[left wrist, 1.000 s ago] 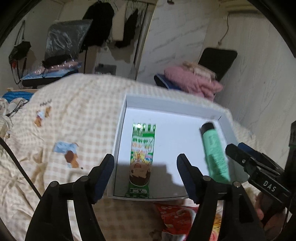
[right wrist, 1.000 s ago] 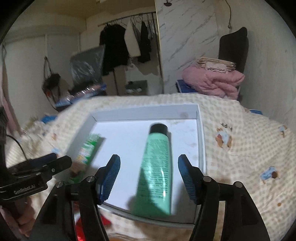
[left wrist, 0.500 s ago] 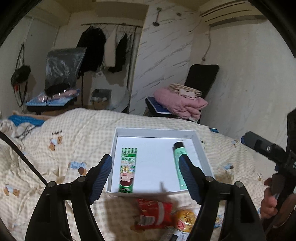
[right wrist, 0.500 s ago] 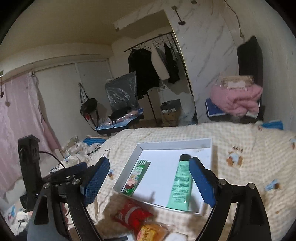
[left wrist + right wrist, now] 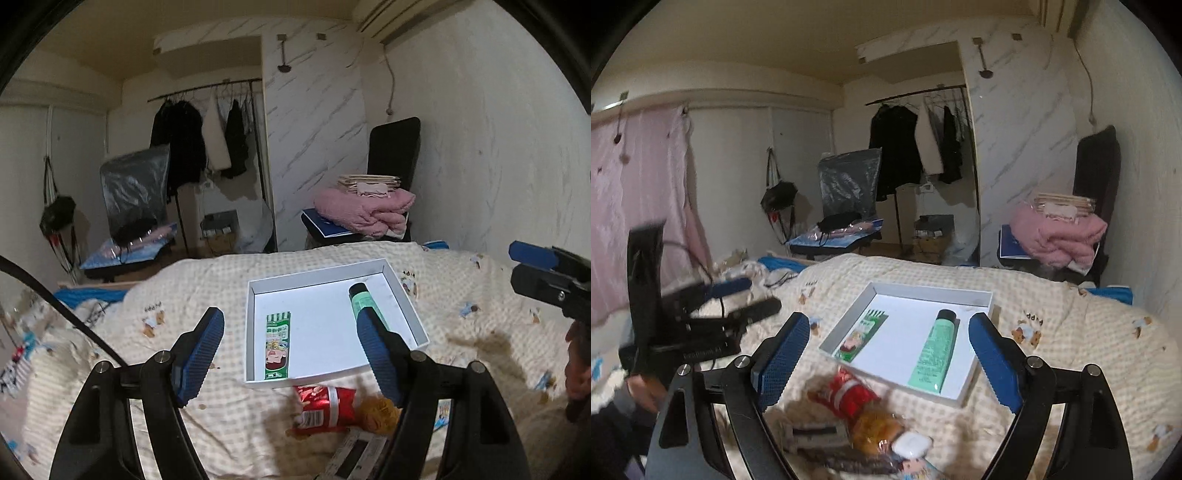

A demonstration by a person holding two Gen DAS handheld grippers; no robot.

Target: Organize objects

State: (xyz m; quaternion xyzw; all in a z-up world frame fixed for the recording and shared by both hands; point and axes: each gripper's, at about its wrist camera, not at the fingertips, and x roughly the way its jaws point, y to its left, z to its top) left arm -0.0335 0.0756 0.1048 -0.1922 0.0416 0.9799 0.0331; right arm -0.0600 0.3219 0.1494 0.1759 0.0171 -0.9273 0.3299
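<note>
On the bed: checked cream quilt [image 5: 229, 280] with cartoon bear prints, everything sits on it
tray: shallow white box tray [image 5: 406, 306], open top, lying flat mid-quilt; also in right wrist view [image 5: 846, 314]
green snack pack: long flat green packet [image 5: 277, 345] with cartoon figure, inside tray along its left side, lengthwise
green tube: mint-green tube [image 5: 932, 356], black cap pointing to far wall of tray, lying flat in tray's right half; apart from the snack pack
loose pile: red snack bag [image 5: 325, 406], just outside tray's near edge; orange-yellow round pack [image 5: 380, 411] beside it; small white case [image 5: 911, 445] nearer the camera, blurred
left gripper: [image 5: 291, 356] jaws have just been opening, wide apart, nothing between the blue pads, above the quilt short of the tray
right gripper: [image 5: 890, 362] jaws have just been opening, spread wide, empty, above the loose pile
background: pink blanket [image 5: 364, 212] on a black chair, clothes on a rail
</note>
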